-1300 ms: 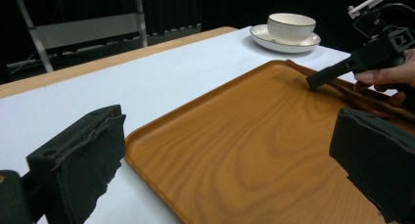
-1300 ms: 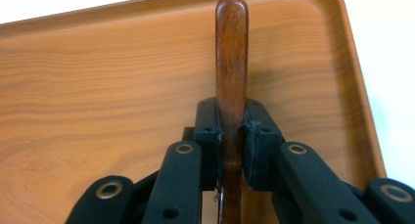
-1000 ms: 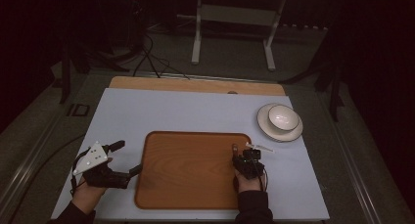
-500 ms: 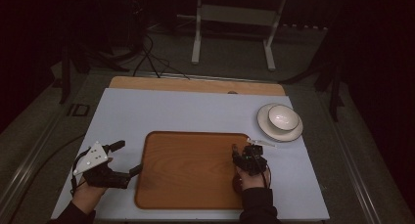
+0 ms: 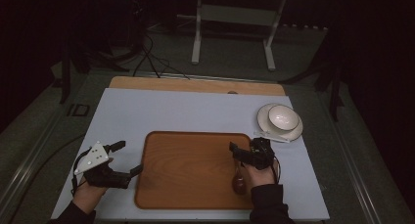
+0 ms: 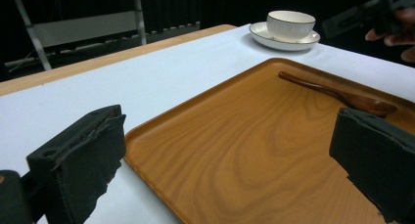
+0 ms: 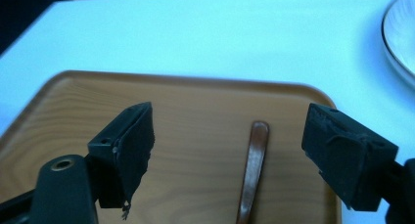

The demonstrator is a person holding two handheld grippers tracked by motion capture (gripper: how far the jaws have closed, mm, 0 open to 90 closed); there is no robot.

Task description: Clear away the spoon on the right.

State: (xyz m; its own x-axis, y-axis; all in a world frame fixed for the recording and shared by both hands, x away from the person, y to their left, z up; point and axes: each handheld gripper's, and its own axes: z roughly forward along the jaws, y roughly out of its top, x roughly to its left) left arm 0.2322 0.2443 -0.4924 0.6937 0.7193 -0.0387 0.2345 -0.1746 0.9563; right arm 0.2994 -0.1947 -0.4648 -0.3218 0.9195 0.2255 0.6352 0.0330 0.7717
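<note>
We count two grippers, one tray, one spoon, one cup, one saucer.

The left gripper (image 5: 128,158) sits off the left edge of the wooden tray (image 5: 191,150), on the white table (image 5: 161,111). Its jaws stand wide apart and hold nothing; in the left gripper view one jaw is over the table cover and the other over the tray floor, with the tray's near rim running between them.

The right gripper (image 5: 244,154) hangs over the right part of the tray. Its jaws are also spread wide and empty. In the right gripper view the wooden spoon (image 7: 252,170) lies on the tray floor in the gap between the jaws, closer to the right jaw, touching neither.

The spoon is dark brown. Its long axis runs roughly in line with the right gripper's reach: the handle tip points away from the person toward the tray's far rim, and the bowl end lies back toward the person's wrist. In the high view we see the bowl end (image 5: 239,184) just beside that wrist. From the left gripper, the spoon lies across the tray at its far side.

The white cup (image 5: 283,117) stands upright on its saucer (image 5: 266,126), on the table beyond and to the right of the right gripper, off the tray.
</note>
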